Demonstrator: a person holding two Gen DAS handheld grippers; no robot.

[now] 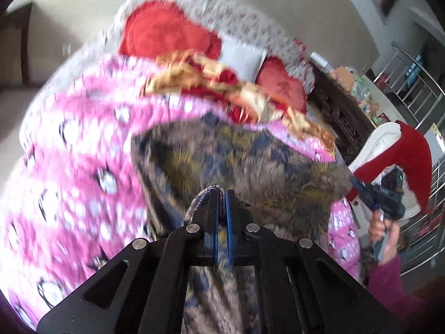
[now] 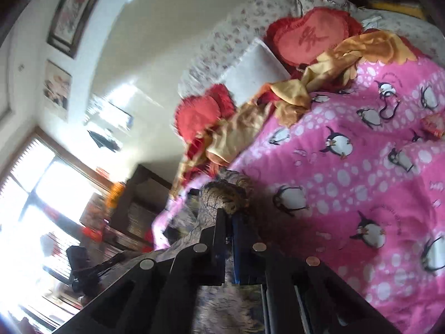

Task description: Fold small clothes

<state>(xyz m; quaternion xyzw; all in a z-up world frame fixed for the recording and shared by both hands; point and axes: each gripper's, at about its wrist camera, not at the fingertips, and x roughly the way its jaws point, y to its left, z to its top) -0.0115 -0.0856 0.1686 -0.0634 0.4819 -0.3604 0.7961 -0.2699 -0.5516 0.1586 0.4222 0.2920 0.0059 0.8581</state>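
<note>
A brown, olive and blue patterned garment [image 1: 244, 164] is stretched in the air over a bed with a pink penguin blanket [image 1: 72, 172]. My left gripper [image 1: 221, 194] is shut on one edge of it, with cloth running between the fingers. My right gripper [image 1: 358, 185] shows at the right of the left wrist view, held in a hand and gripping the garment's far corner. In the right wrist view the right gripper [image 2: 229, 215] is shut on a bunched part of the garment [image 2: 225, 197] above the blanket [image 2: 361, 167]. The left gripper [image 2: 83, 272] shows at the lower left.
Red heart cushions [image 1: 164, 33] [image 2: 308, 36], a gold cloth [image 1: 194, 78] [image 2: 333, 64] and a white pillow [image 2: 256, 75] lie at the head of the bed. A dark carved cabinet [image 1: 342, 117], a white chair with a red garment [image 1: 411, 153] and a metal rack [image 1: 417, 78] stand to the right.
</note>
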